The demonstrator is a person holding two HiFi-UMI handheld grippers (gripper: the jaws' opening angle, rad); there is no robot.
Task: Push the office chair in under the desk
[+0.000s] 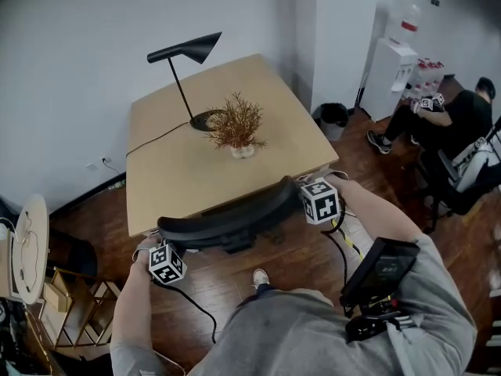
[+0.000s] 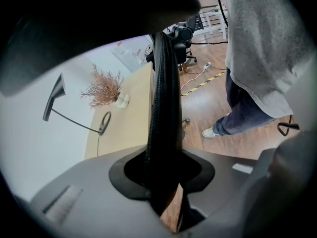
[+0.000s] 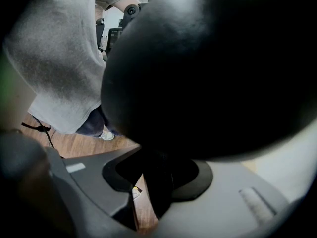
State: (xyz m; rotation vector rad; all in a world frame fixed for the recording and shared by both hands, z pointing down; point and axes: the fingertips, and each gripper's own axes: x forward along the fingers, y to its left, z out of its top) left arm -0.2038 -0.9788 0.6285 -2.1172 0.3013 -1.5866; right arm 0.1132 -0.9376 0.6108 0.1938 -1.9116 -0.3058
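Office chair [image 1: 232,224] handling is read from the grip outward. The jaws of the left gripper [image 2: 161,185] are closed on the thin, mesh-edged rim of the backrest [image 2: 162,83], which fills the gap between them; the jaws of the right gripper [image 3: 158,185] are likewise clamped on the other end of that rim, seen there as a large rounded dark mass. The curved top of the backrest is thus taken at both ends, one gripper to each side.

The chair is placed at the near edge of the desk [image 1: 176,175], its back just overlapping that edge in the head view. The seat and base are hidden beneath the back, so how far under they are cannot be told. A black lamp [image 1: 186,57] and a dried plant [image 1: 235,124] in a small pale vase are set on the desk, well apart from the chair.

The chair is judged fairly heavy but easily moved over the wooden floor [image 1: 297,257]. The rim frame is taken to be stiff, the mesh inside it soft and yielding, so hold is best kept on the frame. A smooth plastic rim may slip under a light grip. An uneven push at the two ends would probably swing the chair aside. A hard knock against the desk could be expected to shake the vase.
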